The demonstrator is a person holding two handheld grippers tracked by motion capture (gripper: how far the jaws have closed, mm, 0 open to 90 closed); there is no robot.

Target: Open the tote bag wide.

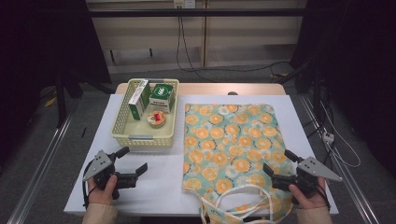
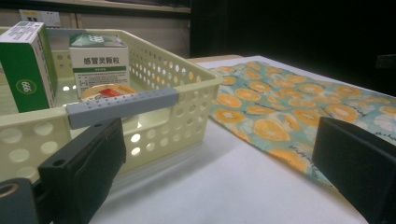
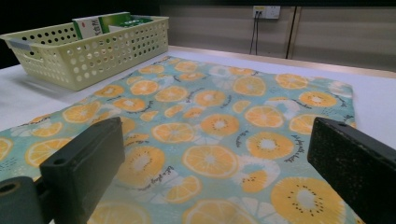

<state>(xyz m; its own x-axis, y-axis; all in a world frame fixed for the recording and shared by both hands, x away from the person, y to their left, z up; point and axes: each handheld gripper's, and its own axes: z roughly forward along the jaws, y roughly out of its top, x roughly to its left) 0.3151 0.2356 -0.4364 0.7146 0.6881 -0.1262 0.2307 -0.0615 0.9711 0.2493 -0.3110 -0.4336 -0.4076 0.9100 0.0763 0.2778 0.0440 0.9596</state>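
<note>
Bag (image 1: 231, 149) first: it lies flat on the white sheet (image 1: 154, 177) that covers the desk (image 1: 201, 87), orange-slice print up, spread smooth with its mouth and pale handles (image 1: 233, 205) turned toward the person. That looks deliberate to me. A flat bag with its opening on the near edge is one a claw can lift at the lip, while the other claw brings things over.

The right claw (image 1: 279, 166) hovers above the bag's near right corner, jaws released and wide, nothing between them. In the right gripper view the two black jaws frame the printed cloth (image 3: 210, 126) and do not touch it.

The left claw (image 1: 131, 160) sits over bare sheet just in front of the basket (image 1: 122, 122), likewise released and empty. In the left gripper view its jaws point at the basket's near wall and grey label strip (image 2: 122, 105), which suggests it is lined up to reach in.

The basket stands left of the bag, close beside it but apart. Inside, a tall green-and-white box (image 1: 138, 99) and a squarer green box (image 1: 162, 97) stand against the far end, and a small round tin (image 1: 156, 119) lies nearer the front. My guess is that these are meant for the bag, so the short gap between them keeps each carry brief.
</note>
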